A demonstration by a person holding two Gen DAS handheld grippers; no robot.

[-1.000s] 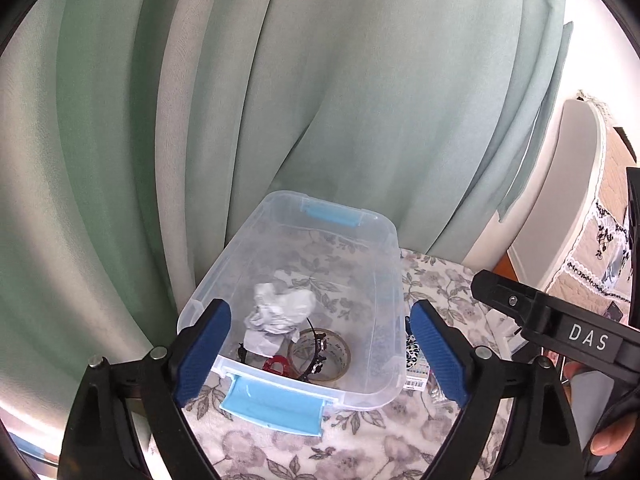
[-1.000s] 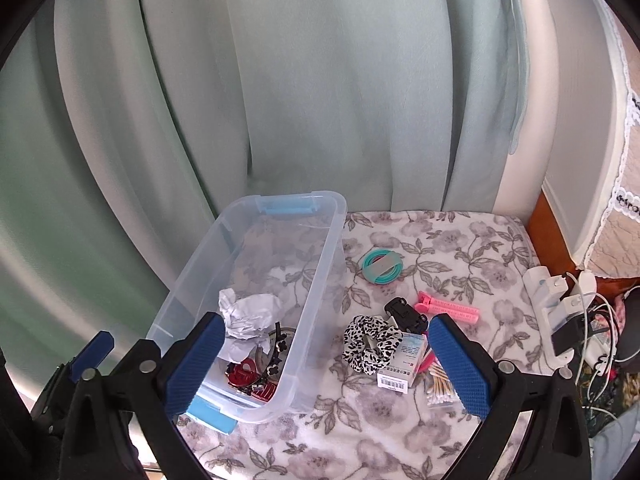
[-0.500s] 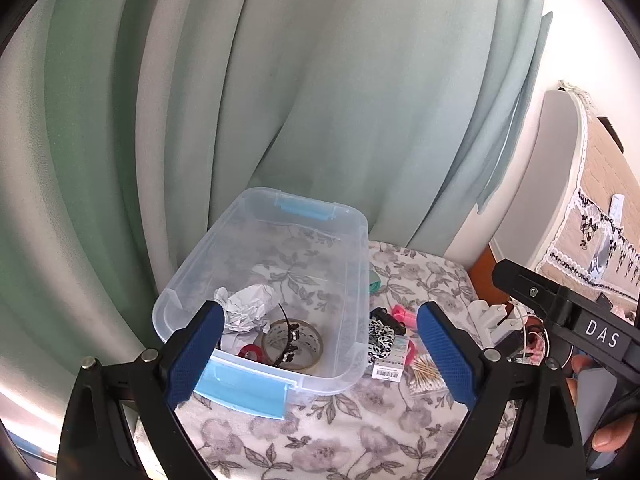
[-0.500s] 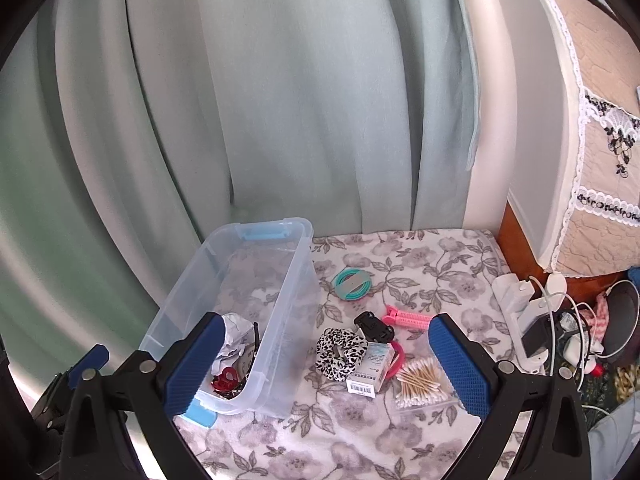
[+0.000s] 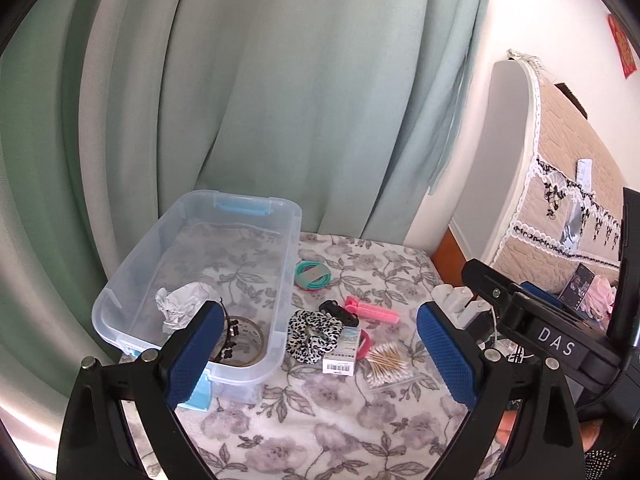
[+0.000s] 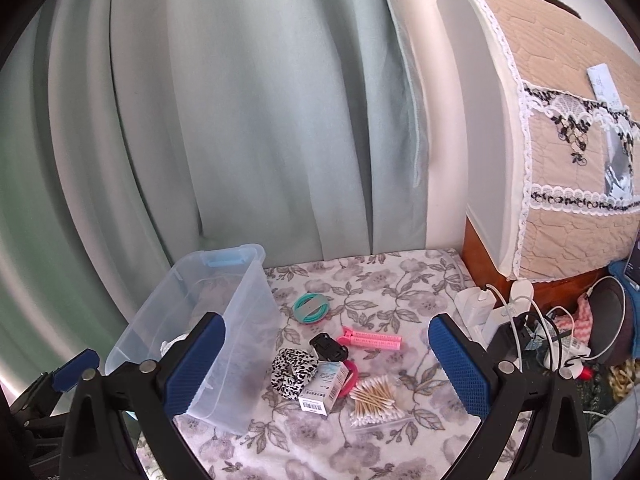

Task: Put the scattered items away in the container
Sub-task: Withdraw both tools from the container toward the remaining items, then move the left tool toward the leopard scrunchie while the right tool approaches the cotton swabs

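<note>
Hovering released and empty, the left gripper (image 5: 316, 354) and right gripper (image 6: 326, 360) face the scrunchie (image 6: 293, 372), small box (image 6: 324, 387) and cotton swabs (image 6: 376, 398), at three o'clock of the container (image 6: 244, 344). Next comes descending onto one.

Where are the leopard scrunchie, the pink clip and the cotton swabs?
Scrunchie (image 5: 312, 336), left wrist view, middle of its folds.
Pink clip (image 6: 374, 338), right wrist view, mid-length.
Cotton swabs (image 6: 374, 398), right wrist view, centre of the bundle.

Soft bright daylight, sharp focus, fisheye-warped edges.
</note>
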